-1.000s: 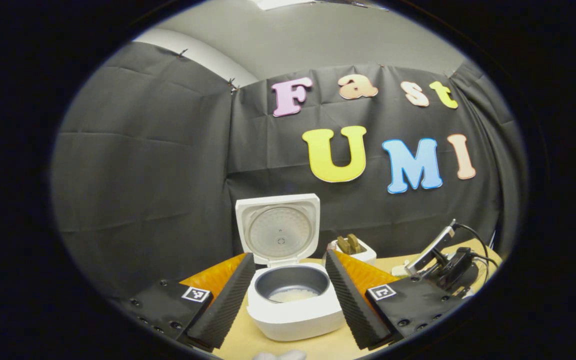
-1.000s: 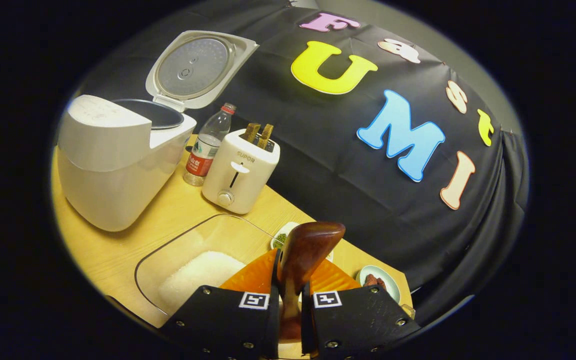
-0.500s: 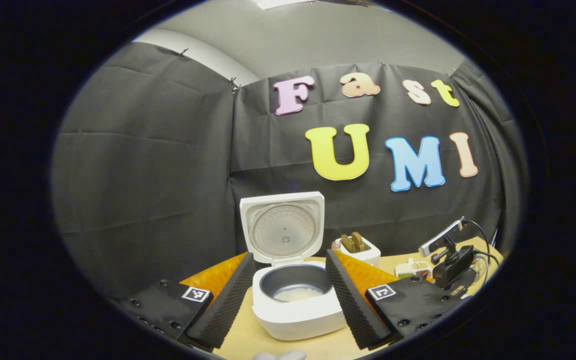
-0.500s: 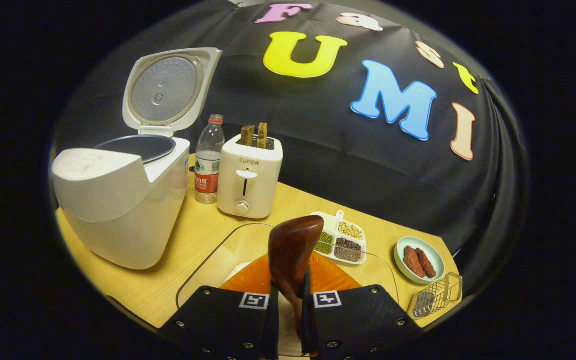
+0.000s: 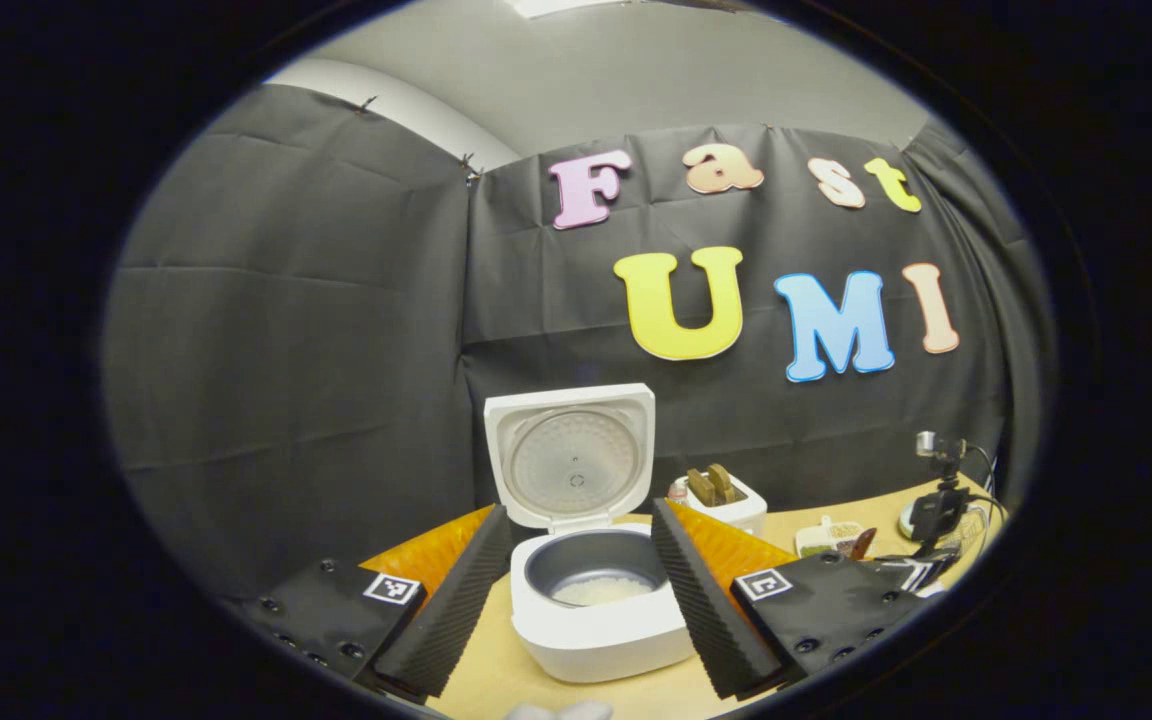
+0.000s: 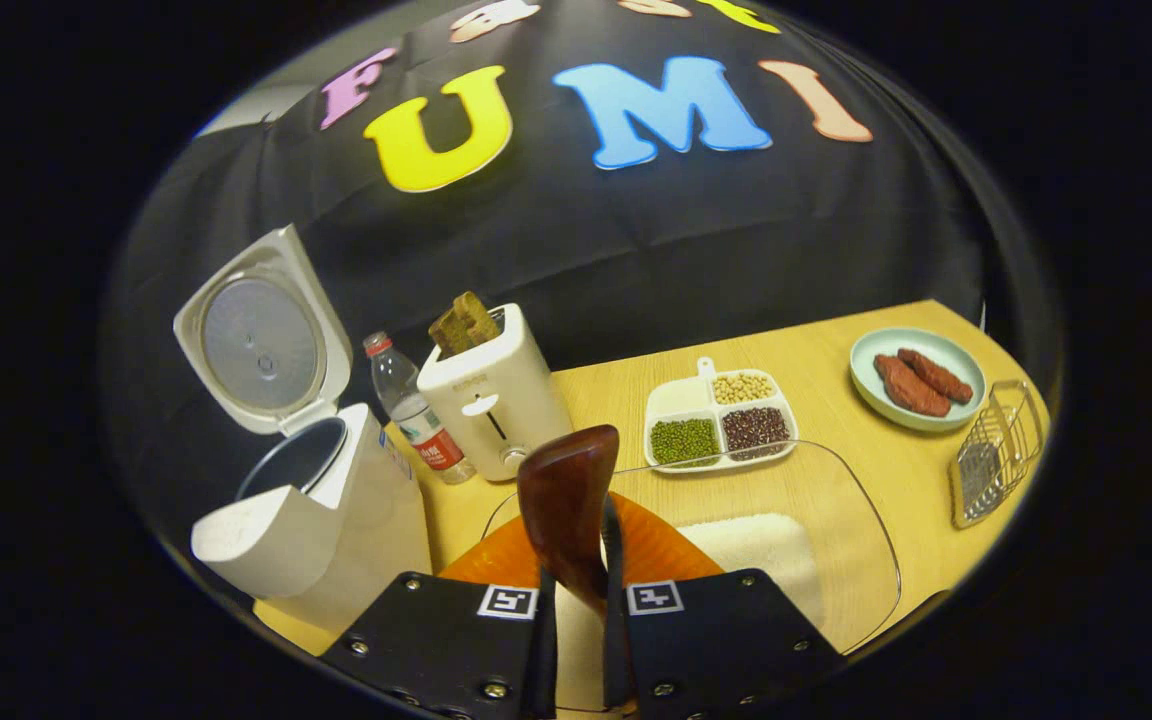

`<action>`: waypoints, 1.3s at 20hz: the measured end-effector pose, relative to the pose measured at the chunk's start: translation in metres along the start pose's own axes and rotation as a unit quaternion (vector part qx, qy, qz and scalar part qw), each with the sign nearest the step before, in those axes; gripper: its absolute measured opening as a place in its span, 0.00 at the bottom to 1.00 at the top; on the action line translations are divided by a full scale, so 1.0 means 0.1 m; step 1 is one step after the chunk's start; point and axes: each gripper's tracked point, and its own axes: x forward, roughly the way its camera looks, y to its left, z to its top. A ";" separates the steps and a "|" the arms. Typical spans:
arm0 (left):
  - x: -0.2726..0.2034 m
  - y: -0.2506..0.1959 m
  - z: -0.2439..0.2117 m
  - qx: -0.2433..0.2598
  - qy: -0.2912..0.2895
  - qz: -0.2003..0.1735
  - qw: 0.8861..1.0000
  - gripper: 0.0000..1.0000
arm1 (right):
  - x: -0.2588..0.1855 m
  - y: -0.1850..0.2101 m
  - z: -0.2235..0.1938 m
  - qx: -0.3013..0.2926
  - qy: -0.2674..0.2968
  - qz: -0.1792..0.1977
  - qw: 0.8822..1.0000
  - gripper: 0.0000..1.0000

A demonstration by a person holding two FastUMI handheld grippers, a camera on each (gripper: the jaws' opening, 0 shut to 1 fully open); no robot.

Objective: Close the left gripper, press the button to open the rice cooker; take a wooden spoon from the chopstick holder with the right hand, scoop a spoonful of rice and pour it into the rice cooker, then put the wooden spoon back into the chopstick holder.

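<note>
One step remains: your right tool grips the wooden spoon, the left tool gapes released; carry it to the wire chopstick holder.

The left tongs are held low and level, with the two fingers spread wide apart and nothing between them. The right tongs are squeezed tight on the wooden spoon, whose bowl sticks up past the fingertips.
</note>
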 end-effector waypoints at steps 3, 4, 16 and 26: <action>0.00 0.00 0.00 -0.003 0.001 -0.001 1.000 0.99 | -0.01 -0.23 0.05 0.115 0.004 0.012 0.993 0.18; 0.01 -0.01 0.02 -0.001 0.002 -0.001 1.000 0.99 | -0.01 -0.33 0.07 0.150 0.003 0.013 0.989 0.18; 0.05 -0.13 0.19 0.010 -0.014 -0.013 1.000 0.99 | -0.24 -0.76 0.46 0.308 -0.052 0.057 0.948 0.18; 0.03 -0.08 0.16 0.008 -0.012 -0.012 1.000 0.99 | -0.39 -0.57 0.88 0.336 -0.074 0.084 0.935 0.18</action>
